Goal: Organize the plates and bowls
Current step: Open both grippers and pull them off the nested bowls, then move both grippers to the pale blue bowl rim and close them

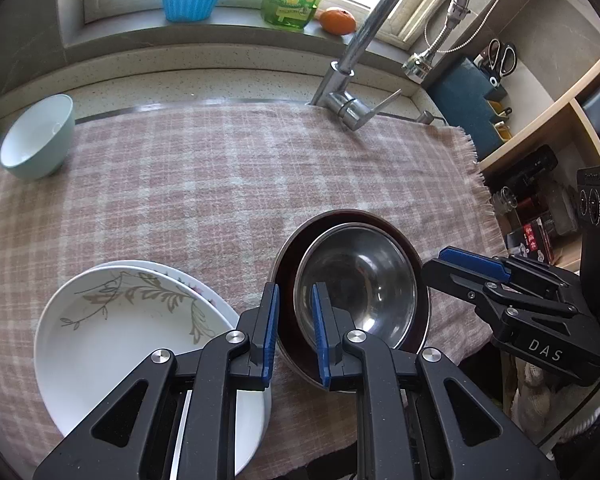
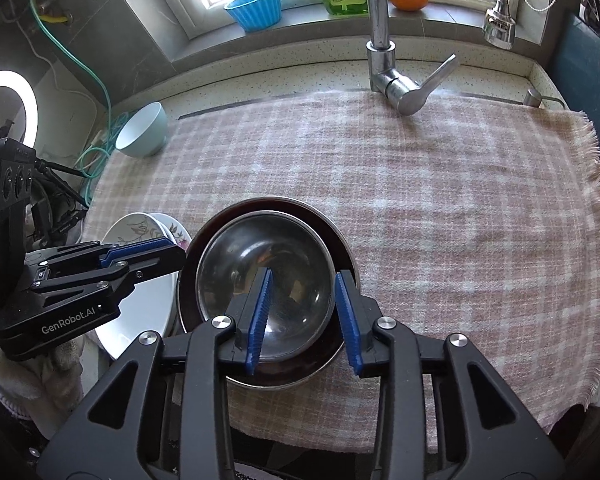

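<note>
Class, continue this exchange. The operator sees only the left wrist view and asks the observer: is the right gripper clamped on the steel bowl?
Observer: No. The right gripper is open. Its fingers straddle the rim of the steel bowl without pressing on it.
Operator: What lies left of the teal bowl, past the cloth?
Observer: A lit ring light stands off to the left of the teal bowl, beyond the edge of the cloth.
Operator: Anything between them?
Observer: A green hose hangs down the wall and coils beside that bowl.
</note>
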